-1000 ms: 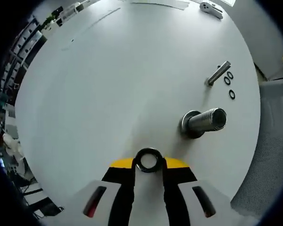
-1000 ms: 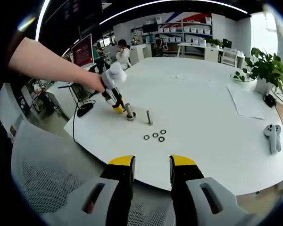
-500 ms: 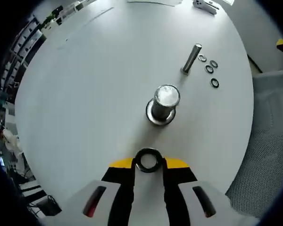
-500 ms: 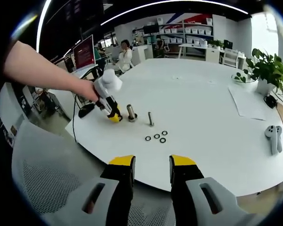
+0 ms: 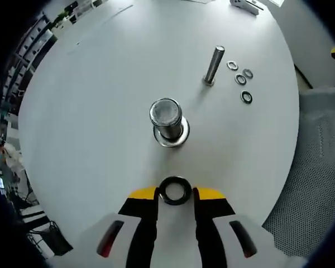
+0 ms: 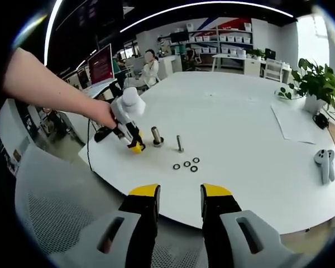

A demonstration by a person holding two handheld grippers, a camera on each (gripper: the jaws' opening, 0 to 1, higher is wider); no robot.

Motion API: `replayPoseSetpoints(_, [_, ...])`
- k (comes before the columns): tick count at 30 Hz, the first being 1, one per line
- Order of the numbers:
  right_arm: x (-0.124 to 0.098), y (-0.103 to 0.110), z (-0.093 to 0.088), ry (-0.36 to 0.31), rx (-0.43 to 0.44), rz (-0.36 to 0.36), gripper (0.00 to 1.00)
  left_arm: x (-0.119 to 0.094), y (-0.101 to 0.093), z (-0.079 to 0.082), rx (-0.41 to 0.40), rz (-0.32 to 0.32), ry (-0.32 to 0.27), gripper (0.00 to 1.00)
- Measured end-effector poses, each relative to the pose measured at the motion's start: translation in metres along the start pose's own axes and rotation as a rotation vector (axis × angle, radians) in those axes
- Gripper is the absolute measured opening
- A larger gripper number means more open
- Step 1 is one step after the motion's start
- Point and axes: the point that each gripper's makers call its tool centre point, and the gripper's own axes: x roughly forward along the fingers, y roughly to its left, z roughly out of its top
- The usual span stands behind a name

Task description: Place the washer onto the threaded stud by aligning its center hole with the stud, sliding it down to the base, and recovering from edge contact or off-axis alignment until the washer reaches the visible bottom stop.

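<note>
One dark round metal washer (image 5: 175, 190) sits pinched between the yellow-tipped left gripper (image 5: 175, 194) jaws, near the ribbed steel threaded stud (image 5: 167, 120); right gripper (image 6: 180, 192) jaws stand narrowly apart, empty.

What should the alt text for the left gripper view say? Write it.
The left gripper holds a black washer between its yellow-tipped jaws above a white table, short of the upright large stud. Beyond stand a thinner stud and four loose washers.

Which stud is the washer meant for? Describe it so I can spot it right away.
On the white round table, look just ahead of the left tongs, which hold a dark washer. The thick stud stands upright there on a wide shiny base. The thin stud stands farther off beside four loose washers; the thick one is stouter and nearer.
</note>
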Motion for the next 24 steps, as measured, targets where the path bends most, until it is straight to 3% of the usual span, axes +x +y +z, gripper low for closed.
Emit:
replayPoseSetpoints(10, [0.001,-0.0013,0.0019,-0.008,0.003,0.0,0.31,-0.0001,-0.006,-0.0011,0.011,-0.006,-0.003,0.29])
replayPoseSetpoints(14, [-0.0011,-0.0012,0.003,-0.014,0.007,-0.003,0.31,-0.0016,-0.0048,-0.002,0.011,-0.002,0.005,0.21])
replayPoseSetpoints(24, [-0.0022,0.0001,0.0032,-0.017,0.01,0.0,0.31,-0.0045,-0.0063,-0.0029,-0.012,0.002,0.003,0.2])
